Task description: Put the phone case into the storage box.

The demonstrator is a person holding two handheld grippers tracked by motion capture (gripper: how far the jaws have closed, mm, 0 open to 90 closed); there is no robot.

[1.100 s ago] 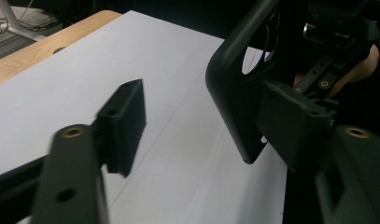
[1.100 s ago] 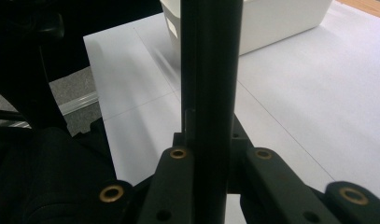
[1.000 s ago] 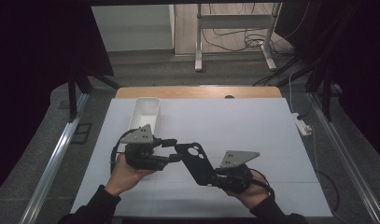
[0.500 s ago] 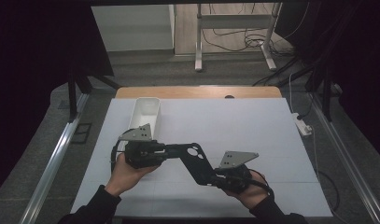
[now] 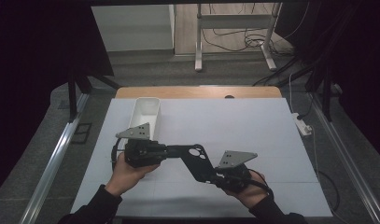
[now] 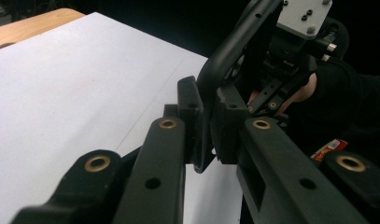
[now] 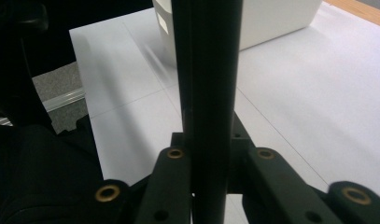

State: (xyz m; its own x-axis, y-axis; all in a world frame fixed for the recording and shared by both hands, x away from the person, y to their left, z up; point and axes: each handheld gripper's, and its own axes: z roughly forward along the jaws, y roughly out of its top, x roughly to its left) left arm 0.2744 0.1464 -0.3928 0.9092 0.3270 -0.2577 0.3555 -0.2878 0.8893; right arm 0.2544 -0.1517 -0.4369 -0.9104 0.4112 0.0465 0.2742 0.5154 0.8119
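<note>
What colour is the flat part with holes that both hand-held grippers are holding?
Black. The bracket shows best in the high view, against the white table cover.

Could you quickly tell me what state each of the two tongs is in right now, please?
Left tongs: have just closed, now shut on the black bracket.
Right tongs: shut on the black bracket's other end.
</note>
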